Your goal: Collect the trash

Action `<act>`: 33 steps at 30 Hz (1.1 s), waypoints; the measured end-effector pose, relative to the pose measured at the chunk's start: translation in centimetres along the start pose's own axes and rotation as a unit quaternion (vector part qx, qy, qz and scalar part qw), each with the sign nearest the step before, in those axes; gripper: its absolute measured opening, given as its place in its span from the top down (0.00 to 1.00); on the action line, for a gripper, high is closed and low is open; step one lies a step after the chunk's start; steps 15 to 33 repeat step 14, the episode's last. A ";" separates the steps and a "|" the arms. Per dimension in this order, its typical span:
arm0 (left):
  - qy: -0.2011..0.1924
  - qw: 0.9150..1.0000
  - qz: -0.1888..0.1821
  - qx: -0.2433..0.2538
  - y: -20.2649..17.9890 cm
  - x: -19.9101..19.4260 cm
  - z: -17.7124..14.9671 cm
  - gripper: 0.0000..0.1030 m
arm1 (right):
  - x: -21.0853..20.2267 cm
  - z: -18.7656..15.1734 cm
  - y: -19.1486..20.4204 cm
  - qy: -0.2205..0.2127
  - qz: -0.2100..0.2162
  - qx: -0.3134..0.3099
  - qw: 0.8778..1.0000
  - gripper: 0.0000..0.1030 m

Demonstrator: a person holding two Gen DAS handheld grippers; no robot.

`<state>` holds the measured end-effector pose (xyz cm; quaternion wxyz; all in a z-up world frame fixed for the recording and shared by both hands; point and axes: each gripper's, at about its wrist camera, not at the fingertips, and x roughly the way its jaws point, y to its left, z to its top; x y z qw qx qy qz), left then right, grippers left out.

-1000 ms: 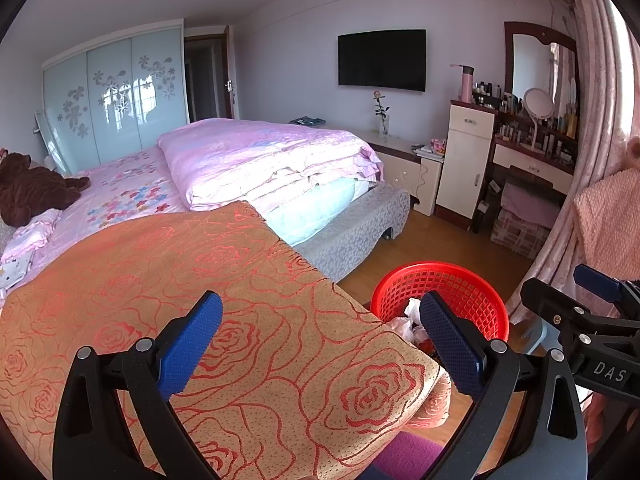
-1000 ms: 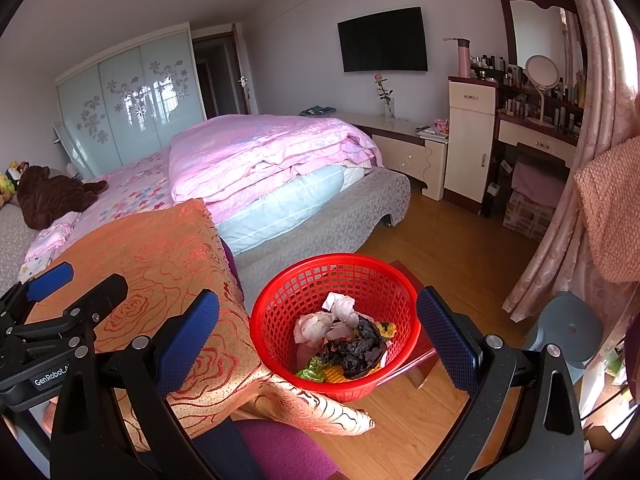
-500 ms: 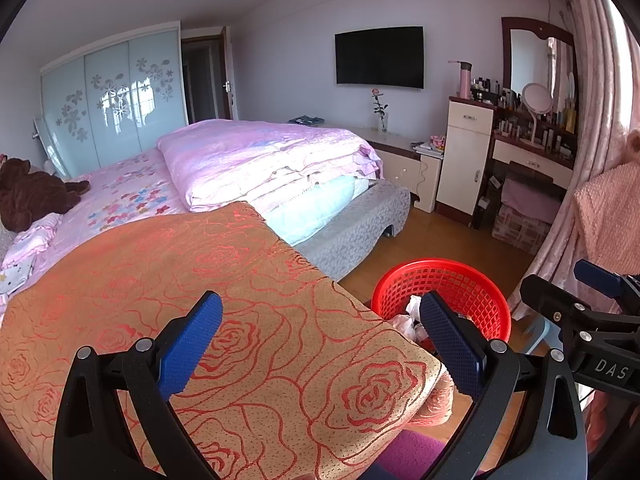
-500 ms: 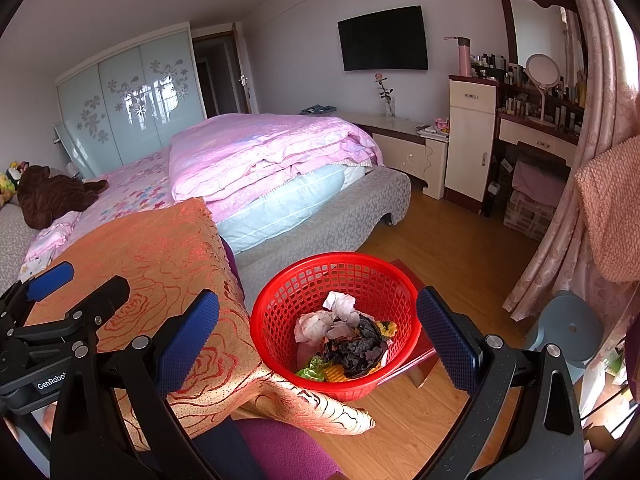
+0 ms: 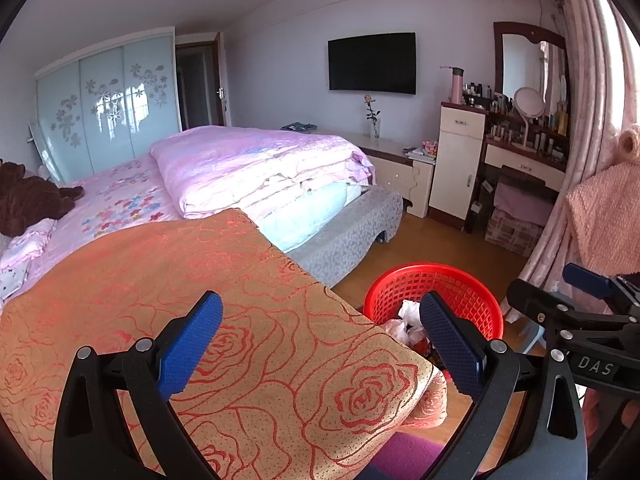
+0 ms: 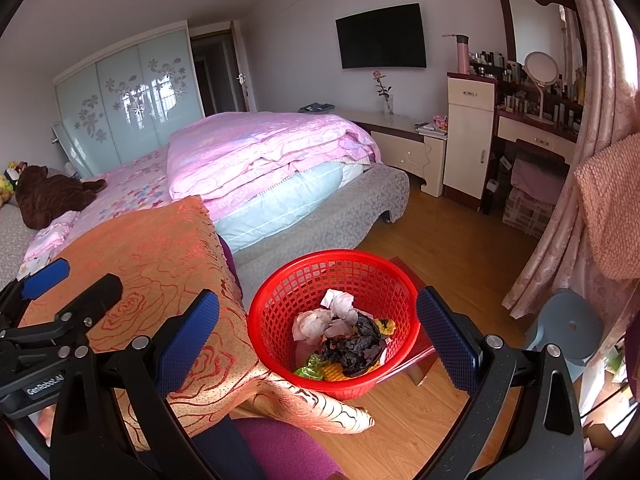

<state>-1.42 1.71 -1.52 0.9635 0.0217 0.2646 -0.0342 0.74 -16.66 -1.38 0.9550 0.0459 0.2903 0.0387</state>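
Note:
A red plastic basket [image 6: 280, 312] stands on a low red stool on the wooden floor, beside a surface covered with an orange rose-pattern cloth [image 6: 160, 256]. It holds crumpled white paper [image 6: 340, 308], a black crumpled wrapper [image 6: 356, 344] and green and yellow scraps. My right gripper [image 6: 318, 334] is open and empty, held above and in front of the basket. My left gripper [image 5: 320, 340] is open and empty over the orange cloth [image 5: 160, 280]. The basket [image 5: 460, 284] shows at its right, partly hidden by the cloth edge and the right finger.
A bed with a folded pink quilt [image 6: 260, 156] lies behind. A dressing table with bottles and a round mirror [image 6: 542, 66] stands at the right by pink curtains. A grey stool [image 6: 568, 328] stands right of the basket. A purple seat [image 6: 280, 452] is below the grippers.
Both grippers stay open and empty. The left view has shifted only slightly. The basket and its contents have not moved.

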 end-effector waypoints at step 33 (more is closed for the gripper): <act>0.007 0.998 0.051 -0.043 5.8 -1.9 0.1 0.07 | 0.0 -2.5 5.5 0.031 0.032 -0.040 0.998 0.07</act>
